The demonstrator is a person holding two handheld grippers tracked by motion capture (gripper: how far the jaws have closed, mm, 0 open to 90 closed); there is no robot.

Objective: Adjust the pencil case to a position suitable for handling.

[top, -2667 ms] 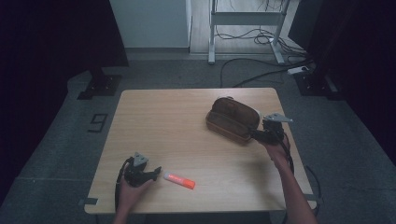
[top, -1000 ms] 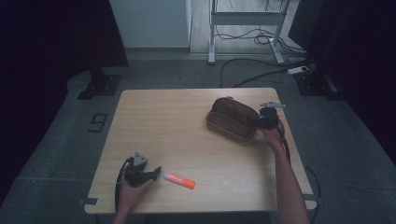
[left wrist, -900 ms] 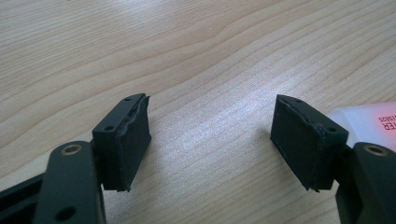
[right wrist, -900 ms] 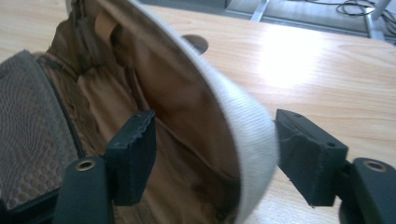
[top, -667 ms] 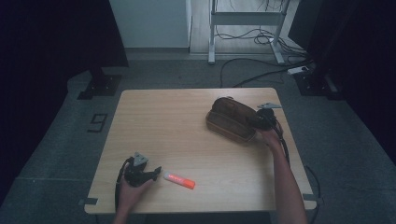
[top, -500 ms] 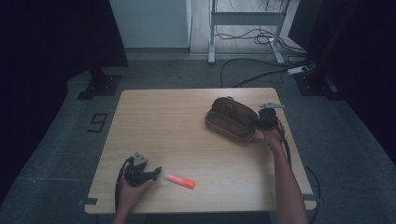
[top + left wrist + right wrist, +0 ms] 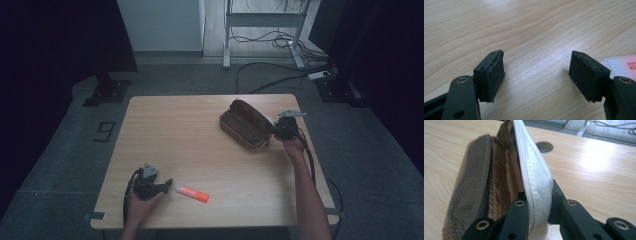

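- The pouch [image 7: 246,123] lies open at the counter's [image 7: 200,135] far right, brown mesh outside, tan lining inside. In the right gripper view its white zipper edge [image 7: 534,177] stands up between the jaws of the right hand-held gripper [image 7: 276,131].
- That gripper's jaws have just been closing, and now they pinch the white edge. The bite looks thin and sits at the very end of the pouch, so the fabric could slide out if the hand pulls sharply.
- A pull upward may lift the whole soft pouch instead of spreading its mouth, since nothing holds the other side down. The mouth could then fold shut.
- The pouch sits close to the counter's right edge. A tug toward the person's right could drag it over.
- The marker [image 7: 192,193], orange with a white cap, lies near the front edge, well apart from the pouch. It is round and may roll if nudged.
- The left hand-held gripper [image 7: 167,185] rests on the counter, jaws wide apart and holding nothing. In the left gripper view the marker [image 7: 621,65] lies just beside the outside of one jaw, not between them.
- If those jaws close as they stand, they would probably miss, and that jaw may push the marker aside or toward the front edge.
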